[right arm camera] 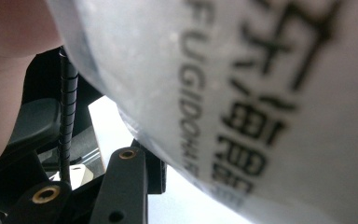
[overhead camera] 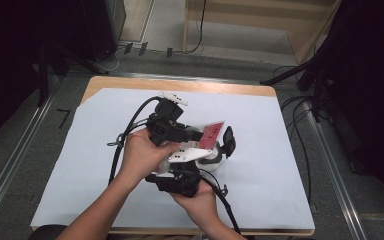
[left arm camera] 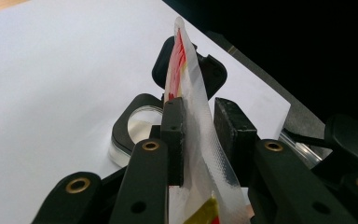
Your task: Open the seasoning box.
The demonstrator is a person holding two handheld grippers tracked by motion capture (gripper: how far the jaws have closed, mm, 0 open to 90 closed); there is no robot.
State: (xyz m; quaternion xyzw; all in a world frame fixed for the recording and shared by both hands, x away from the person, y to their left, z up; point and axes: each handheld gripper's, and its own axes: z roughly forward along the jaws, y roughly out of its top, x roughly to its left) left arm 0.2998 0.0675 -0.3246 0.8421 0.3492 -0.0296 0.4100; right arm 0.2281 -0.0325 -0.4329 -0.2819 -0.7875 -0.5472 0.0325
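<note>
Left gripper view, left gripper (left arm camera: 200,140) jaws gripping sealed plastic pouch (left arm camera: 191,93), right gripper (overhead camera: 180,182) jaws' state unclear.

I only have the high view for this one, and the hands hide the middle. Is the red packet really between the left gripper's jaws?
Observer: Yes. In the left gripper view the packet stands edge-on between the jaws of the left gripper, lying flat against one pad. I can't tell whether the other pad presses on it.
Operator: Is there any print on it?
Observer: The right gripper view shows dark letters on its pale film, a line starting FUGIDO beside larger characters.
Operator: What lies on the table beyond it?
Observer: A black frame around a clear round piece, resting on the white sheet.
</note>
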